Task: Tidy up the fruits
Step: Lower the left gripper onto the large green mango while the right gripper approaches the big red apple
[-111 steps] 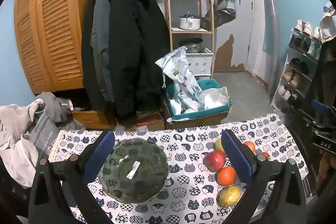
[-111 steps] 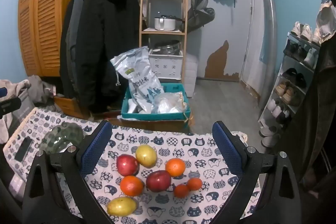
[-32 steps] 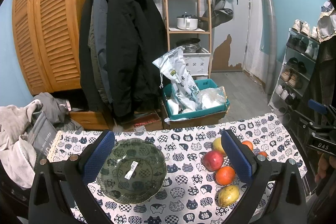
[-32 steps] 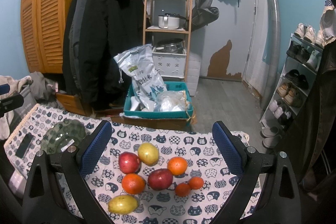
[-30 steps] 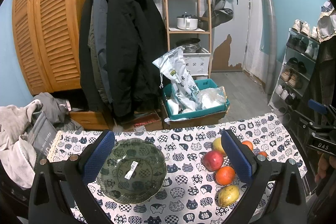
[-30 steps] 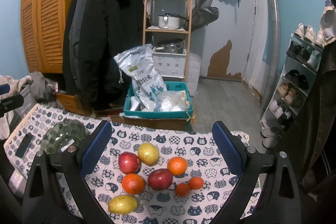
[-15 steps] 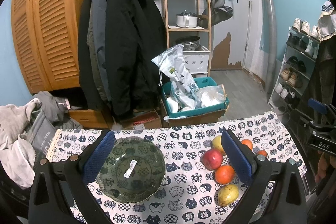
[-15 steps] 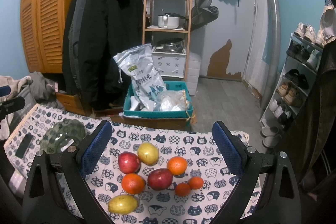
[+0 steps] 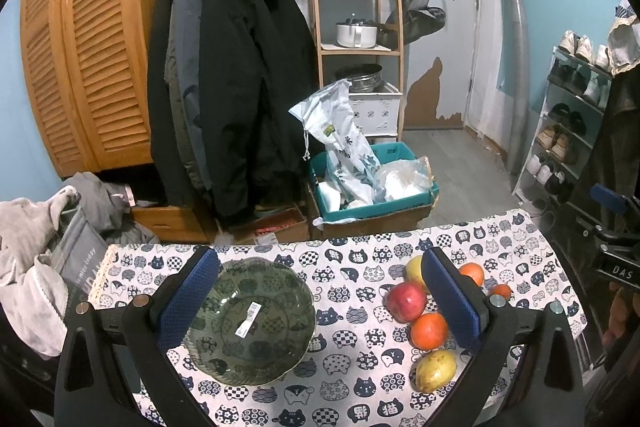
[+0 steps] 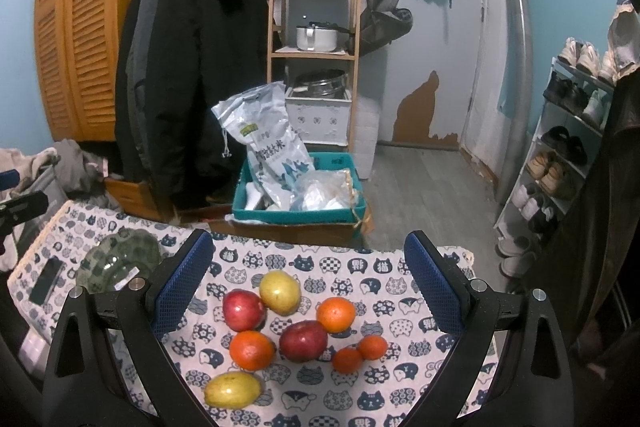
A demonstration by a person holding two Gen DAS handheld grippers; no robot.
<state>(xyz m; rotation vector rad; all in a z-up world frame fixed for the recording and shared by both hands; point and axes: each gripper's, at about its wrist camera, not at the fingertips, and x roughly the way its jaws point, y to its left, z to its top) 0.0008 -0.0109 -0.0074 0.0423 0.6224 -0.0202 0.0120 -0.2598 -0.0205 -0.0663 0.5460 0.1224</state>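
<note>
A green glass bowl (image 9: 252, 323) with a price sticker sits empty on the cat-print tablecloth (image 9: 352, 259); it also shows in the right wrist view (image 10: 116, 261). Several fruits lie in a cluster on the right: two red apples (image 10: 244, 309) (image 10: 303, 341), oranges (image 10: 252, 350) (image 10: 336, 314), two small tangerines (image 10: 372, 347) and two yellow fruits (image 10: 280, 291) (image 10: 233, 389). My left gripper (image 9: 316, 297) is open and empty above the bowl. My right gripper (image 10: 306, 285) is open and empty above the fruits.
A black phone (image 10: 44, 279) lies on the table's left end. Beyond the far table edge stand a teal bin (image 10: 300, 211) with bags, hanging coats (image 9: 240, 87), a wooden shelf (image 10: 316, 27) and a shoe rack (image 10: 568, 147).
Both grippers have drifted only slightly; the left view has risen a little. Nothing on the table has moved.
</note>
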